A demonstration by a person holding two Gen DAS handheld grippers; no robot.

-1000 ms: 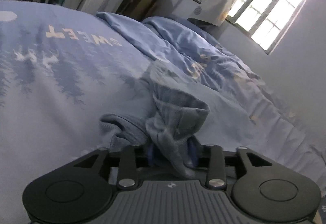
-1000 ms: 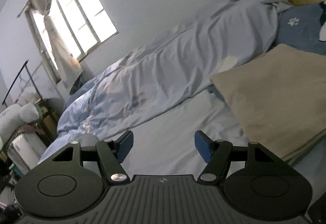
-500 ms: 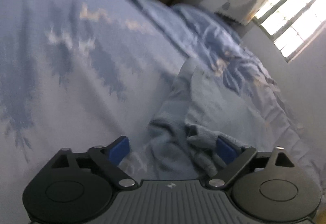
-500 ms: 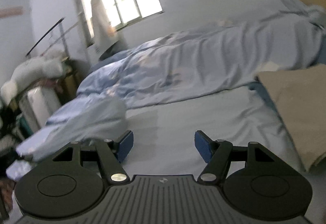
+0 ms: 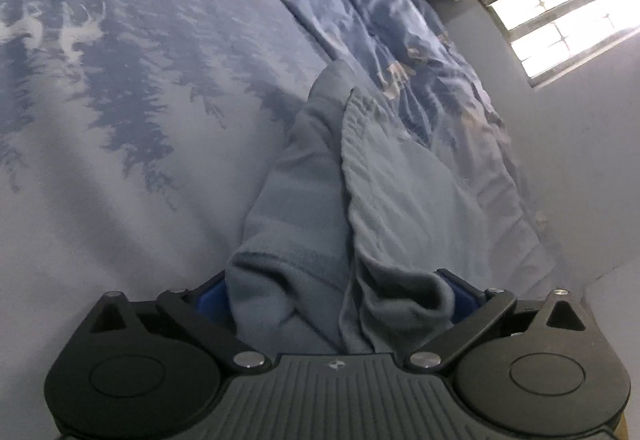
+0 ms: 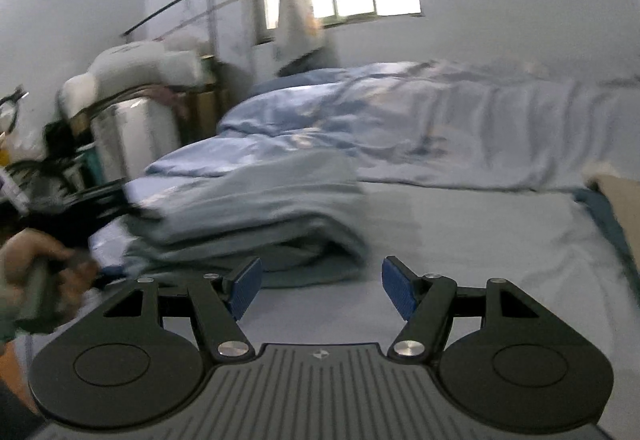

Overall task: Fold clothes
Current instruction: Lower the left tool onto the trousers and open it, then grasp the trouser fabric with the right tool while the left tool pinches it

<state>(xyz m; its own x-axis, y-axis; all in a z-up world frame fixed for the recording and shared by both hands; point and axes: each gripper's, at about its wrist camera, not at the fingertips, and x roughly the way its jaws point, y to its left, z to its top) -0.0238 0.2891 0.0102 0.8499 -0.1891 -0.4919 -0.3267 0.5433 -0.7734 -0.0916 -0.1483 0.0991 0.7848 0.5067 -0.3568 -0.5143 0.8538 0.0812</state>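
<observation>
Garment, a grey-blue fleece piece, lies in a long bundle on the bed, running away from the left gripper toward the rumpled duvet. A second ago the left jaws were pinched on a bunched corner of it; they have just been opening and now stand wide apart, with the near end of the cloth slumped loosely between the blue pads, which no longer clamp it. That bundle has flattened and stretched out on the sheet compared with the raised clump seen before.

In the right wrist view the right gripper has swung away from the tan blanket, now only at the right edge, and faces the folded garment, with a hand at the left. Its jaws stay apart as before, with nothing between them.
</observation>
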